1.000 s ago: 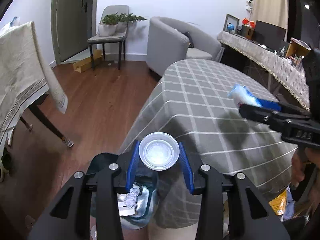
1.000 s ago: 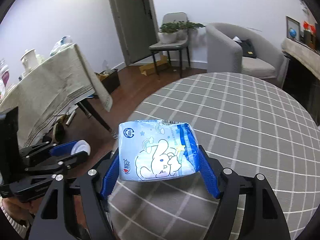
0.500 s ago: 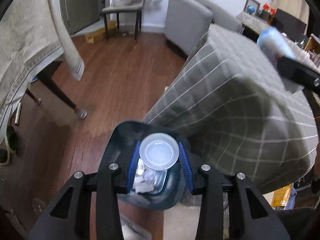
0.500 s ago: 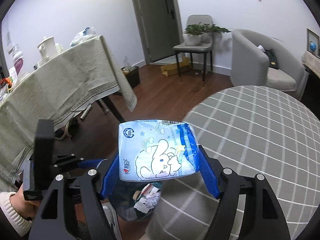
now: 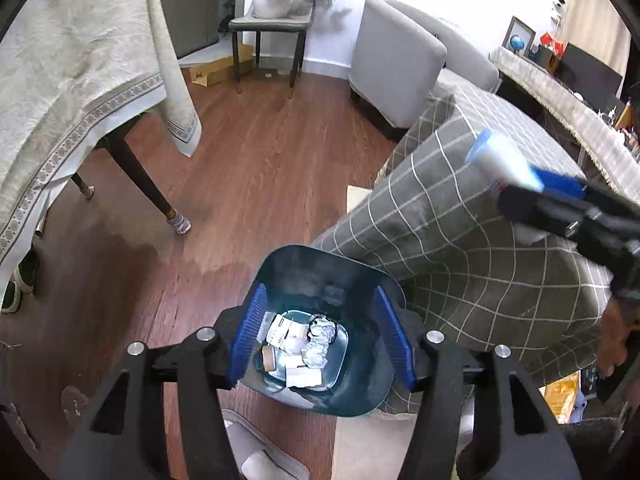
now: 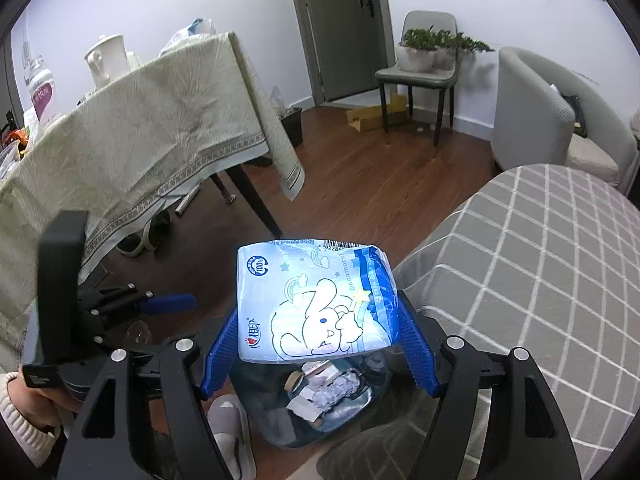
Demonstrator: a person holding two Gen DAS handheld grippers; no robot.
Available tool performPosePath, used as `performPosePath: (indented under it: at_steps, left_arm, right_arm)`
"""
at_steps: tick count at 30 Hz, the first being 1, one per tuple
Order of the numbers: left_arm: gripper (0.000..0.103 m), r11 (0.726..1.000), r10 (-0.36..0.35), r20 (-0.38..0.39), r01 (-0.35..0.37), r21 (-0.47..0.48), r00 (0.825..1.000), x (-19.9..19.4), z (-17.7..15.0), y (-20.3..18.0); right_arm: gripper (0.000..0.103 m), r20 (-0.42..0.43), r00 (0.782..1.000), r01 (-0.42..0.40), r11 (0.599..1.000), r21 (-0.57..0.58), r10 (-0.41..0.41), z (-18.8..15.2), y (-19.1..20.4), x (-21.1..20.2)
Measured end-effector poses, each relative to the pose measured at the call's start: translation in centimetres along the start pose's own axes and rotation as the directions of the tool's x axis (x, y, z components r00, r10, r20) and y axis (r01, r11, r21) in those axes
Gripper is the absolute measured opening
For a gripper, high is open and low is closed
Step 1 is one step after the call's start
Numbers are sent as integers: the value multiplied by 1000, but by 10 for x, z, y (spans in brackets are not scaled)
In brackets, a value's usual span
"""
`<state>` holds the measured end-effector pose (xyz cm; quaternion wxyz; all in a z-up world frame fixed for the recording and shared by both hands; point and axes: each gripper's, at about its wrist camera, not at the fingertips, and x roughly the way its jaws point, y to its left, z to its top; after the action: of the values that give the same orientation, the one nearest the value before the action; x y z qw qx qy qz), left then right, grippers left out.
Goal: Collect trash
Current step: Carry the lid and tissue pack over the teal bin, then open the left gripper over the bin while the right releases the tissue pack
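Observation:
My left gripper (image 5: 320, 336) hangs over the dark teal waste bin (image 5: 316, 264) on the floor. Its jaws are opening and nothing is between them. Crumpled paper and wrappers (image 5: 304, 344) lie at the bin's bottom; I cannot pick out the clear cup among them. My right gripper (image 6: 318, 332) is shut on a blue tissue pack (image 6: 316, 300) printed with a white cartoon rabbit, held above the bin (image 6: 276, 420). The left wrist view has that pack (image 5: 500, 156) at the right, over the checked tablecloth.
The bin stands against the round table's grey checked cloth (image 5: 460, 216). A second table with a beige cloth (image 5: 80, 80) is to the left over wooden floor (image 5: 260, 168). A slipper (image 5: 256, 448) lies by the bin. A grey armchair (image 5: 396, 64) and a chair with plants (image 5: 280, 8) stand behind.
The left gripper moved over the bin and let go of the clear plastic cup; its jaws now stand wider and empty. The right gripper carried the tissue pack from over the table toward the bin.

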<state>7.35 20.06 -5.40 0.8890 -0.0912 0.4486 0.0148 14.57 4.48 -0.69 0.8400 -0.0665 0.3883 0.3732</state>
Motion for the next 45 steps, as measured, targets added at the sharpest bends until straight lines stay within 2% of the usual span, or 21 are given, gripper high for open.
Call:
performPosePath:
  at_steps: [9, 19, 25, 29, 37, 39, 42, 45]
  left_arm:
    - [60, 999, -1, 83, 5, -45, 997, -24, 4, 23]
    - [55, 999, 2, 210, 5, -35, 978, -61, 9, 28]
    - [45, 998, -19, 247, 32, -50, 969, -75, 12, 32]
    - [42, 998, -41, 277, 54, -37, 960, -86, 14, 26]
    - [42, 997, -74, 347, 76, 7, 935, -107, 16, 13]
    - [42, 997, -80, 359, 83, 6, 930, -110, 17, 12]
    - [42, 996, -82, 370, 89, -2, 925, -114, 19, 12]
    - [45, 997, -67, 380, 77, -10, 923, -117, 20, 14]
  right_arm:
    - [73, -98, 995, -12, 1000, -24, 9, -5, 19, 39]
    - [73, -207, 978, -9, 999, -40, 1, -22, 36, 85]
    - [73, -286, 958, 13, 999, -46, -25, -43, 40, 117]
    - [73, -342, 938, 37, 997, -66, -58, -60, 42, 135]
    - [75, -415, 904, 58, 990, -125, -106, -87, 46, 161]
    - [84, -427, 895, 74, 987, -140, -128, -95, 43, 167]
    - [84, -453, 880, 83, 985, -150, -143, -103, 39, 170]
    - [84, -435, 890, 81, 986, -148, -138, -101, 40, 162]
